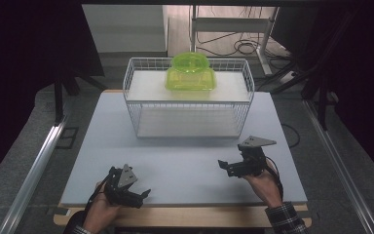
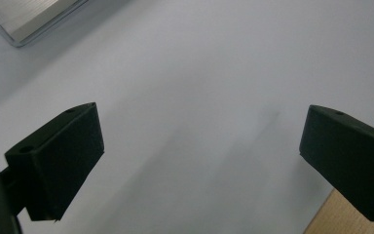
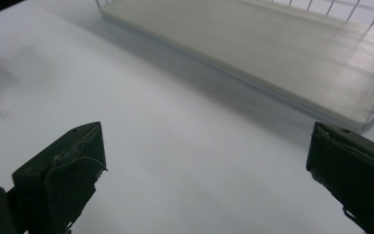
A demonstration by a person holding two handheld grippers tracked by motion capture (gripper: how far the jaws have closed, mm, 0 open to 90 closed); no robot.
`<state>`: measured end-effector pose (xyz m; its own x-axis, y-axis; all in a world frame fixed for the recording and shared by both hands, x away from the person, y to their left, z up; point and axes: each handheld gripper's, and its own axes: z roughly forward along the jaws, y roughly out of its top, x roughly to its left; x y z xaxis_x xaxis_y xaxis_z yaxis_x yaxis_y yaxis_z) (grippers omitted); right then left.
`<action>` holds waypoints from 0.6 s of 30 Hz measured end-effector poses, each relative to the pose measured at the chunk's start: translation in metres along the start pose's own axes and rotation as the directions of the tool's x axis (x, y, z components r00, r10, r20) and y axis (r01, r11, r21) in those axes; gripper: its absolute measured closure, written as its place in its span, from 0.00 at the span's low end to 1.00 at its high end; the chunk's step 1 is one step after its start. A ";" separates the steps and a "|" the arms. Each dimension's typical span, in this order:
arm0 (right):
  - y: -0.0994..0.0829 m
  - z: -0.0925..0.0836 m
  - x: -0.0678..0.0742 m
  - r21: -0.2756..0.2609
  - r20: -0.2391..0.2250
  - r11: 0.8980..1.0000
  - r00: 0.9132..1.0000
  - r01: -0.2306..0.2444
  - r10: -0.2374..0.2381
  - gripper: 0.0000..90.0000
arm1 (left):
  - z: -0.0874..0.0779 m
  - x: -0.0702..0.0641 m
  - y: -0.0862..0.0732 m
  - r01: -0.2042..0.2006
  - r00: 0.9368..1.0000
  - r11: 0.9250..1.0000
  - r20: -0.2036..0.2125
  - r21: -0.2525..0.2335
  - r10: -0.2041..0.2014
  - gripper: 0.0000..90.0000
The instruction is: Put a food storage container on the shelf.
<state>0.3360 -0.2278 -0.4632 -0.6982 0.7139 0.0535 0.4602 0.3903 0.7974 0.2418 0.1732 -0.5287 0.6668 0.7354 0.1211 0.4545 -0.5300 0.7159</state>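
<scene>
Near edge: in the high view we see the desk (image 1: pixel 185 170) end in a bare wooden lip just ahead of the person's wrists, and both hands come in over that lip.
Left tool: we see the left tool (image 1: pixel 143 195) low at the near left of the desk, tips turned toward the middle; its jaws are spread wide and hold nothing.
Left tool's own view: here the left tool (image 2: pixel 199 161) hangs over bare desk (image 2: pixel 199 73), with the wooden lip showing at the lower right corner and a metal rail (image 2: pixel 24 19) at the upper left.
Right tool: we find the right tool (image 1: pixel 222 165) near the right edge, a little farther in than the left one, tips pointing left; its jaws are spread wide and empty.
Right tool's own view: the right tool (image 3: pixel 204 170) looks across bare desk to the near wall of the basket (image 3: pixel 370 58) and the pale board (image 3: pixel 272 53) lying inside it.
Open room: we see a broad bare stretch between the two tools and the basket (image 1: pixel 187 114), which the high view alone shows whole.
Far end: the white wire basket stands at the far middle of the desk, well apart from both tools.
Green tub: the green tub (image 1: pixel 191 73) sits upside down on the raised board at the far side of the basket.
Beyond: floor and cables (image 1: pixel 238 46) lie past the desk's far edge.
</scene>
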 end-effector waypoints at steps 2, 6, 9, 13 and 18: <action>-0.006 0.001 0.000 0.009 0.007 1.000 1.000 -0.001 0.001 0.01 | 0.000 0.000 0.000 -0.001 1.000 1.000 0.000 0.000 0.001 0.02; -0.017 0.002 -0.001 0.024 0.024 1.000 1.000 -0.005 0.004 0.00 | 0.000 0.000 0.000 -0.003 1.000 1.000 -0.001 -0.001 0.003 0.02; -0.025 0.003 0.000 0.038 0.031 0.999 1.000 -0.004 0.003 0.00 | 0.000 0.000 0.000 -0.003 1.000 1.000 -0.002 -0.003 0.003 0.02; -0.034 0.005 0.002 0.063 0.041 0.998 0.999 0.006 -0.009 0.00 | 0.000 0.000 0.000 -0.002 1.000 1.000 -0.001 -0.006 0.002 0.02; -0.044 0.007 0.003 0.098 0.040 0.995 0.999 0.009 -0.013 0.00 | 0.000 0.000 0.000 -0.003 1.000 1.000 0.000 -0.004 0.003 0.02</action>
<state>0.3174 -0.2387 -0.5026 -0.6819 0.7312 0.0190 0.5050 0.4519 0.7353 0.2415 0.1730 -0.5288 0.6680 0.7338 0.1237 0.4500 -0.5307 0.7183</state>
